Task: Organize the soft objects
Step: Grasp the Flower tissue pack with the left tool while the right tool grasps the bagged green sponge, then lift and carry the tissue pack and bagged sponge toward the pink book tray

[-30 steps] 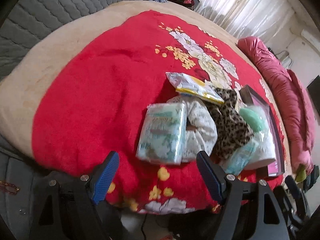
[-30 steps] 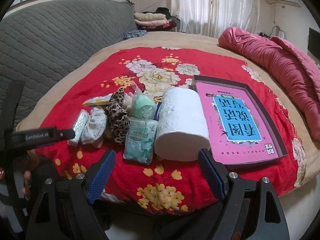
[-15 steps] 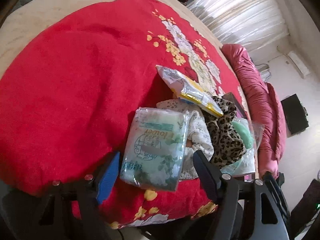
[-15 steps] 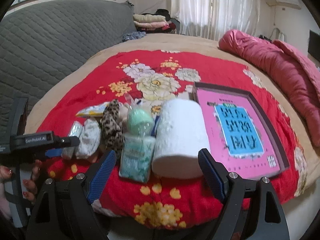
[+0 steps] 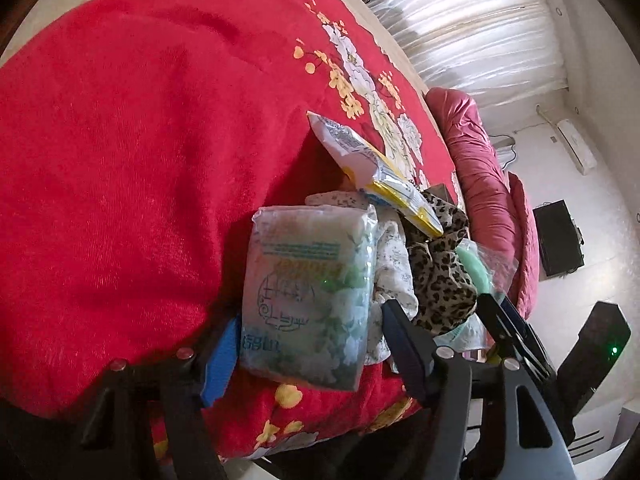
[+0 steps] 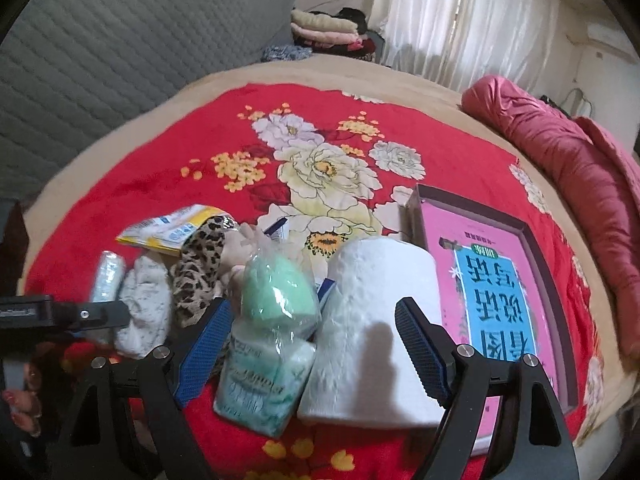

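- Left gripper (image 5: 310,344), black with blue pads, is closing its jaws around a flat green-and-white plastic tissue pack (image 5: 308,300) lying near the front edge of the red flowered blanket (image 5: 120,160); the pack is sitting between the pads, and I cannot tell whether they are pressing on it.
- Right gripper (image 6: 310,344) is narrowing its jaws too, standing wide with a white roll of paper (image 6: 372,328) and a second green tissue pack (image 6: 260,392) lying between the fingers, neither one pinched.
- A mint-green sponge in a clear bag (image 6: 276,292) is resting on top of that second pack.
- A white speckled fabric bundle (image 5: 394,264) is lying just beside the first pack, and a leopard-print cloth (image 5: 440,276) is bunching up next to it.
- A yellow-and-white foil packet (image 5: 372,164) is leaning over the cloths, farther from the front edge.
- A dark-rimmed tray with a pink and blue printed base (image 6: 492,280) is sitting toward the blanket's right edge, touching the roll.
- A person's hand (image 6: 24,396) is gripping the left tool's handle.
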A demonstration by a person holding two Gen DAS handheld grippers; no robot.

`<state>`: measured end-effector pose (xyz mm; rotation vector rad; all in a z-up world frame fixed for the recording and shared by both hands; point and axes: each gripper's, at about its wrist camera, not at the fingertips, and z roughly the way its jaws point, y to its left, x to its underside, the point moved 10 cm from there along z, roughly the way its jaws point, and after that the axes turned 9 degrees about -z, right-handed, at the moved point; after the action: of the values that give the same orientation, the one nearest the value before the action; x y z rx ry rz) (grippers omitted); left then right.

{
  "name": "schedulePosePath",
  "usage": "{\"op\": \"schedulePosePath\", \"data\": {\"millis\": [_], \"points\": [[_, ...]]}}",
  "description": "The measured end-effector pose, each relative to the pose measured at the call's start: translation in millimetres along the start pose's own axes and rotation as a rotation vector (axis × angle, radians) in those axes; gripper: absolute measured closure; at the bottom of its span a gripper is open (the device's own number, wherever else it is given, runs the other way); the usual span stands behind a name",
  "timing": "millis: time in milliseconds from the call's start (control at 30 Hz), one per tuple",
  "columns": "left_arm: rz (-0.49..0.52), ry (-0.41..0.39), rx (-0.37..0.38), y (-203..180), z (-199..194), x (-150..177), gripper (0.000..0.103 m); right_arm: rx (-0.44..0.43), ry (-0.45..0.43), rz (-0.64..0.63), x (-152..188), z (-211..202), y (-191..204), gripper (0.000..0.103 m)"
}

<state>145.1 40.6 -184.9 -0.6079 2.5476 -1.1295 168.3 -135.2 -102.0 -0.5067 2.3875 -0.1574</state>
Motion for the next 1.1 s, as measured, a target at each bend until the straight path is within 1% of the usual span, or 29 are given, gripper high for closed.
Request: {"op": "schedulePosePath", "data": {"millis": [33,67,133,167,233,300,333,400,433,500,633,733,867,1033,1100], "points": [[-0.001,0.000,0.001,0,1,0,0.036,0.001,0.002,-0.013,-1,3,2,0.031],[-0.002,0.000,0.001,0,2,-1,0.036,0.000,0.005,-0.027,-2,7,3,0.034],[-0.005,-0.001,0.003,0,3,-2,0.036,0.004,0.021,-0.055,-3,14,7,0.043],[-0.006,-0.001,0.003,0,4,-2,0.036,0.012,0.020,-0.073,-4,16,9,0.045],[-0.005,-0.001,0.003,1,4,-2,0.036,0.005,0.021,-0.100,-5,22,15,0.060],[-0.004,-0.002,0.003,1,5,-3,0.037,0.019,0.010,-0.101,-5,24,15,0.060],[-0.005,-0.004,0.000,2,4,-2,0.039,0.021,0.002,-0.101,-6,24,15,0.060],[-0.005,-0.004,0.001,4,3,-2,0.051,0.015,-0.015,-0.097,-5,23,14,0.061],[-0.006,-0.005,0.006,4,2,-2,0.052,0.016,-0.022,-0.093,-5,22,12,0.061],[-0.026,0.009,0.041,3,4,-2,0.053,0.008,-0.040,-0.069,-4,18,8,0.061],[-0.038,0.010,0.062,2,3,-3,0.055,0.011,-0.078,-0.040,-7,7,-1,0.061],[-0.028,0.005,0.084,-3,0,-4,0.055,0.005,-0.090,-0.016,-8,4,-7,0.061],[-0.001,0.005,0.135,-15,-6,-3,0.055,0.002,-0.094,-0.011,-6,2,-8,0.061],[0.049,-0.020,0.126,-24,-12,-3,0.055,-0.012,-0.108,0.020,-5,-1,-13,0.061],[0.087,-0.055,0.112,-30,-18,-5,0.055,-0.012,-0.122,0.034,-5,-4,-16,0.061]]}}
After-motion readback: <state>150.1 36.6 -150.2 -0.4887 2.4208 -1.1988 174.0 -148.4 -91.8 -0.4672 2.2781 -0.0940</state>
